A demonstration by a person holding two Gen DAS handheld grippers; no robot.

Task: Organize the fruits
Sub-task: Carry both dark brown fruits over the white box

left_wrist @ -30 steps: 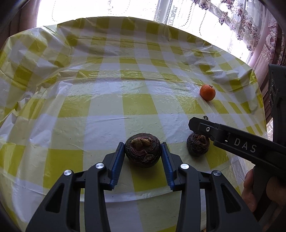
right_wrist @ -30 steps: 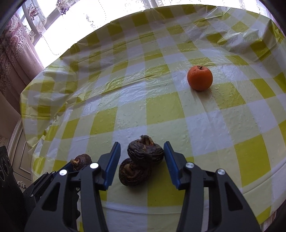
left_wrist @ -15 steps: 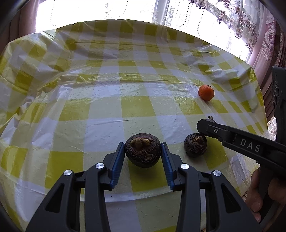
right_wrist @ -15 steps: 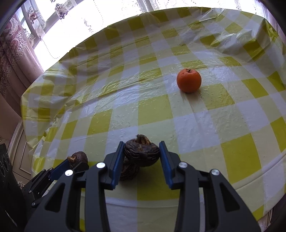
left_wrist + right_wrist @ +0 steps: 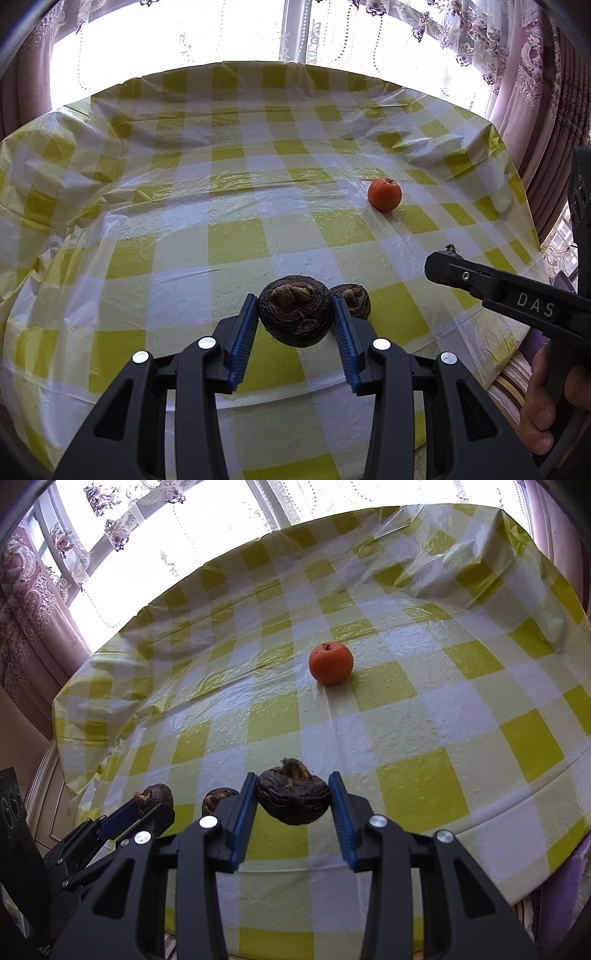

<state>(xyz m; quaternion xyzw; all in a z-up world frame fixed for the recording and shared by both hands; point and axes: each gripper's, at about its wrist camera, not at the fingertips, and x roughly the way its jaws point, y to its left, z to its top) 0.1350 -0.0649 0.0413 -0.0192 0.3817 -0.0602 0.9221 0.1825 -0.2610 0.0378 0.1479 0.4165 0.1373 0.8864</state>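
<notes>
Chestnuts: three | orange: one | tools: two, each clamping one chestnut

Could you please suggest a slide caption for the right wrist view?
Right gripper shut on a wrinkled dark brown fruit above the yellow-checked plastic tablecloth, with a round orange tangerine beyond.

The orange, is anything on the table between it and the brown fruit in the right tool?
No. In the right wrist view, only bare checked tablecloth lies between the brown fruit held in the right tool and the orange. The other brown fruit sits off to the left.
</notes>
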